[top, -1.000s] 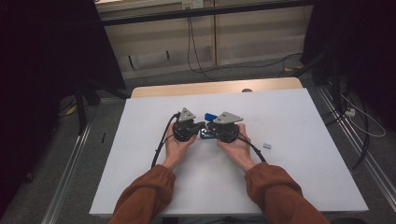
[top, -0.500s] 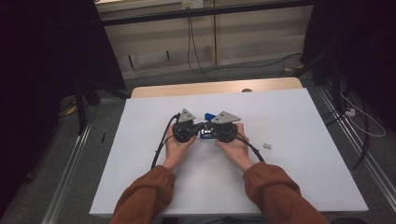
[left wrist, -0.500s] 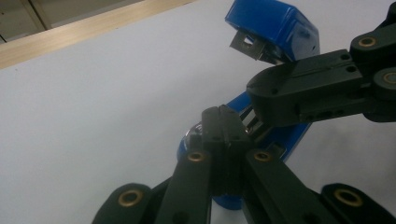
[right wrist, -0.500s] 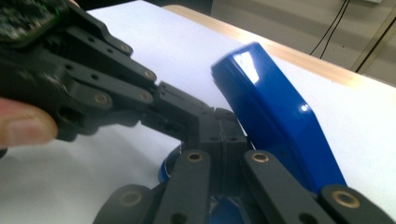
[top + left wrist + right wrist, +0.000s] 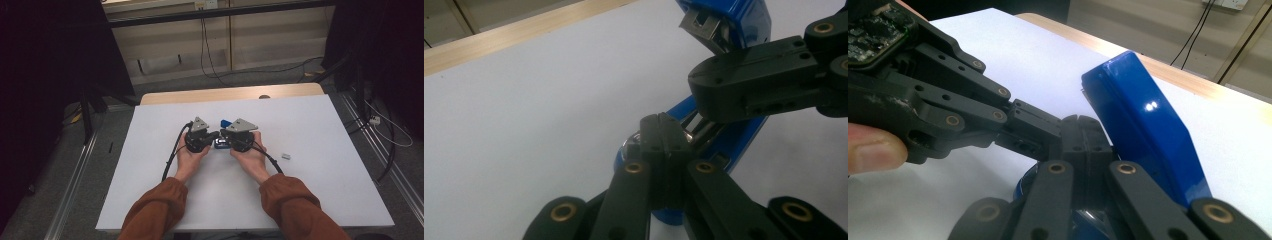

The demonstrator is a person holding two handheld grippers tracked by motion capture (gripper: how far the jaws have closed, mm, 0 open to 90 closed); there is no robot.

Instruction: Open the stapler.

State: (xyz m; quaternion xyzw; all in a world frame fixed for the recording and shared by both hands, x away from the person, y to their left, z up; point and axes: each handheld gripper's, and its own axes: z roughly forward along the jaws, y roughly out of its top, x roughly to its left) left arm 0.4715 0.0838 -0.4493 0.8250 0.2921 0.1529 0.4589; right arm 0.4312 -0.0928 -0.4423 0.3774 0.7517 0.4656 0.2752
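Both grippers meet at the middle of the high view, over a blue stapler [image 5: 223, 123] that lies on the white table [image 5: 320, 130]. Left gripper [image 5: 659, 125] has its jaws pressed together with no gap; it seems to pinch something thin in the open mouth of the stapler, perhaps the metal rail, but I cannot tell if it really holds it. Right gripper [image 5: 1083, 127] is also clenched, its tips resting against the lower part of the stapler, below the raised blue lid. I think the lid stands open so that the inside can be reached, and one gripper steadies the body while the other works. A small grey piece [image 5: 286, 156], maybe staples, lies apart at the right.
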